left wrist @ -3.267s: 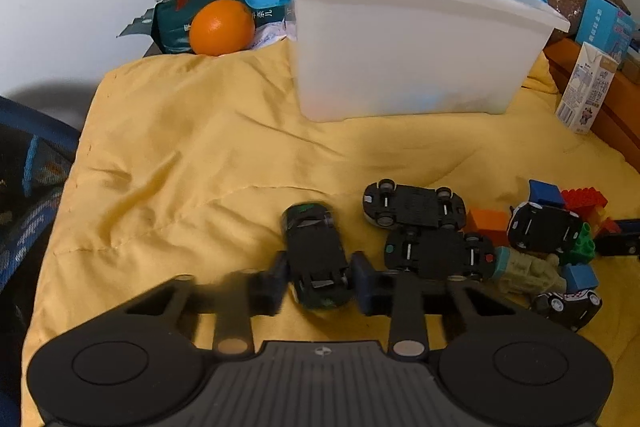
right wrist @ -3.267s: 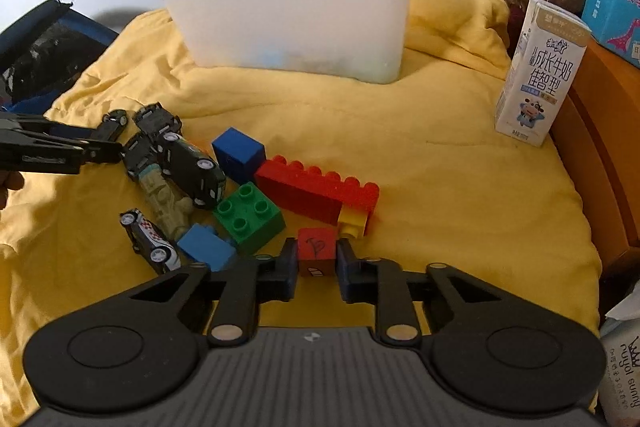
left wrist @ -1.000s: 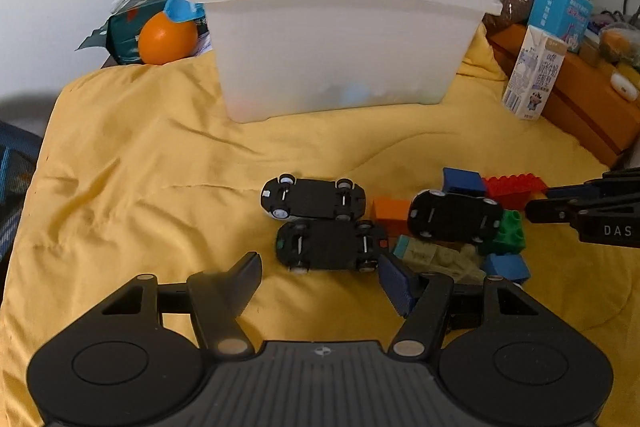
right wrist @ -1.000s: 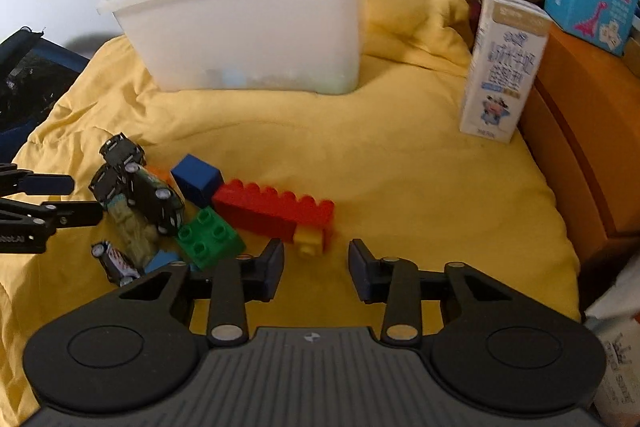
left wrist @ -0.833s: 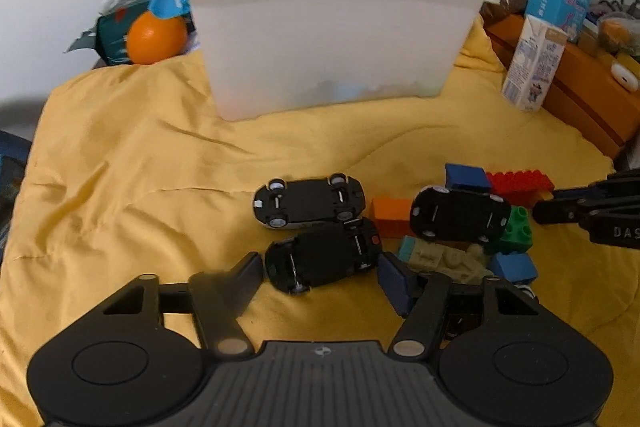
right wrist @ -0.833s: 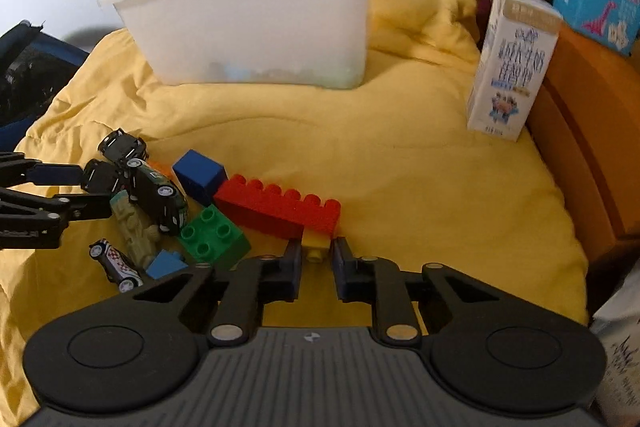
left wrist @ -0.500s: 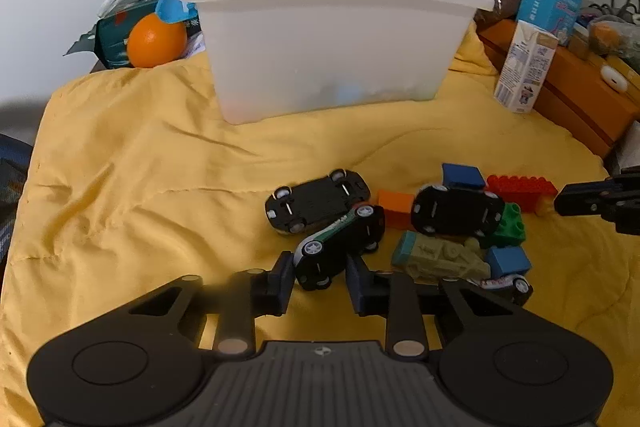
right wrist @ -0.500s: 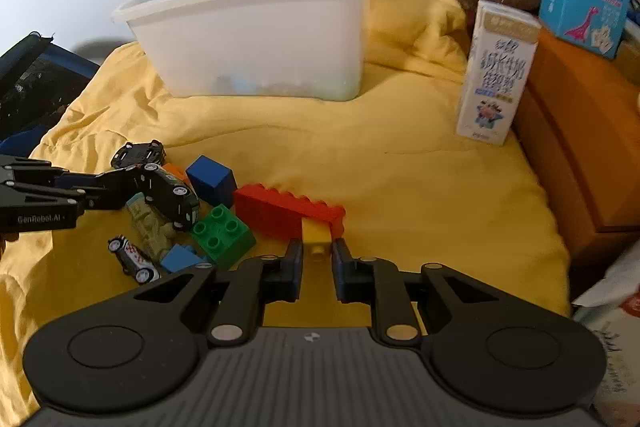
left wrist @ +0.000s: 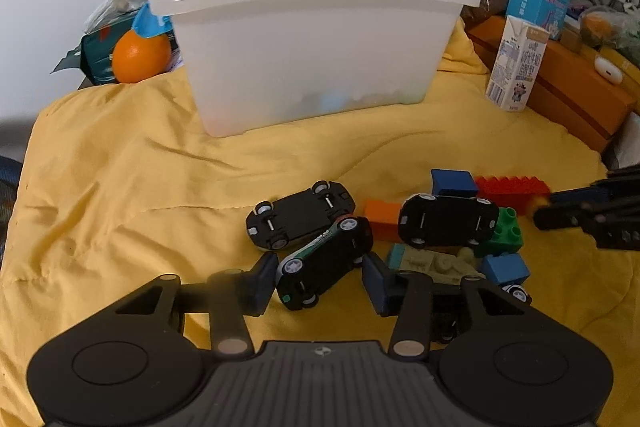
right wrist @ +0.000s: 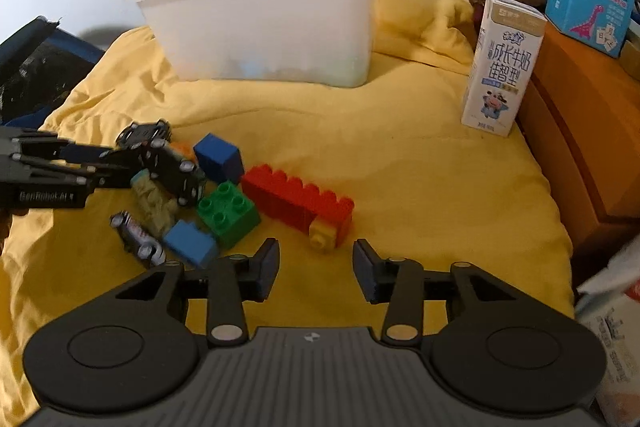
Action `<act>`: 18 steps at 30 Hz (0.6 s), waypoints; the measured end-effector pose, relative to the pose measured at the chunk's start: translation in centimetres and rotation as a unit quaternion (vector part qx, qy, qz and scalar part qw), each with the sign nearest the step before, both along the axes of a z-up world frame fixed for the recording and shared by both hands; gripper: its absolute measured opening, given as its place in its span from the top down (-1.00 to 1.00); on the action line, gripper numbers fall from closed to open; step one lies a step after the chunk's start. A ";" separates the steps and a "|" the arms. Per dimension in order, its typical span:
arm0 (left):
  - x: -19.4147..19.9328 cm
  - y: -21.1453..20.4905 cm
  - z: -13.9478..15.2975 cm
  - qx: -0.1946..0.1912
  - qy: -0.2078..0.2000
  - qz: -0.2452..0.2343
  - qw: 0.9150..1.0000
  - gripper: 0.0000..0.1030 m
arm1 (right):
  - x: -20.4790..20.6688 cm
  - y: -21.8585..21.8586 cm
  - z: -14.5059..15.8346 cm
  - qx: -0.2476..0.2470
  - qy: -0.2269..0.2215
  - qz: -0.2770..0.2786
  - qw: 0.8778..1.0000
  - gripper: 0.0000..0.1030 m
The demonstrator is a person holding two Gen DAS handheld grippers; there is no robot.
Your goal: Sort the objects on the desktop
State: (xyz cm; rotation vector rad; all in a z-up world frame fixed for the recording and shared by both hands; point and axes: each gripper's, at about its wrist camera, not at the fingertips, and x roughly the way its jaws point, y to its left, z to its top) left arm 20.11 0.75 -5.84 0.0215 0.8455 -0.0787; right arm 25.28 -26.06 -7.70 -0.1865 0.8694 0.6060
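The left gripper [left wrist: 320, 277] is pointing down at a yellow cloth [left wrist: 140, 167] that is covering the desk. Its fingers [left wrist: 260, 281] have just been opening a little. A black toy car [left wrist: 326, 263] is lying tilted between them. It is touching the left finger, and there is a small gap on the right side, so the fingers are spread and not pinching it.

Just past that car, another black car [left wrist: 300, 213] is lying upside down with its wheels up. To the right of the fingers there is a third black car [left wrist: 448, 221], an orange block [left wrist: 382, 215], a tan toy [left wrist: 436, 263] and a light blue block [left wrist: 506, 267]. Far ahead of the fingers, a big white bin [left wrist: 312, 43] is sitting on the cloth. An orange [left wrist: 140, 57] is resting to the left of the bin.

The right gripper [right wrist: 316, 267] is pointing down at the same cloth. Its fingers [right wrist: 266, 269] have just been opening too, and they are spread apart with nothing in them. A small yellow block [right wrist: 322, 237] is sitting just ahead of the gap, stuck to the end of a long red block [right wrist: 296, 201]. To the left of the fingers there is a green block [right wrist: 228, 213], a dark blue block [right wrist: 219, 157] and a tiny striped car [right wrist: 136, 239]. A milk carton [right wrist: 502, 67] is standing far ahead to the right.
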 end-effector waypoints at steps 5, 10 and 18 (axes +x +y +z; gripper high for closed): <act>-0.3 -0.2 0.3 -0.002 -0.002 -0.005 1.000 0.03 | 0.0 0.6 -0.2 -0.007 0.001 0.002 1.000 0.73; -0.6 0.3 0.5 -0.009 -0.008 -0.001 1.000 0.03 | -2.0 -1.3 0.4 -0.004 -0.018 0.009 1.000 0.73; -0.7 0.3 0.4 -0.007 -0.007 -0.025 1.000 0.43 | -3.4 -2.8 1.8 0.017 -0.025 0.000 1.000 0.73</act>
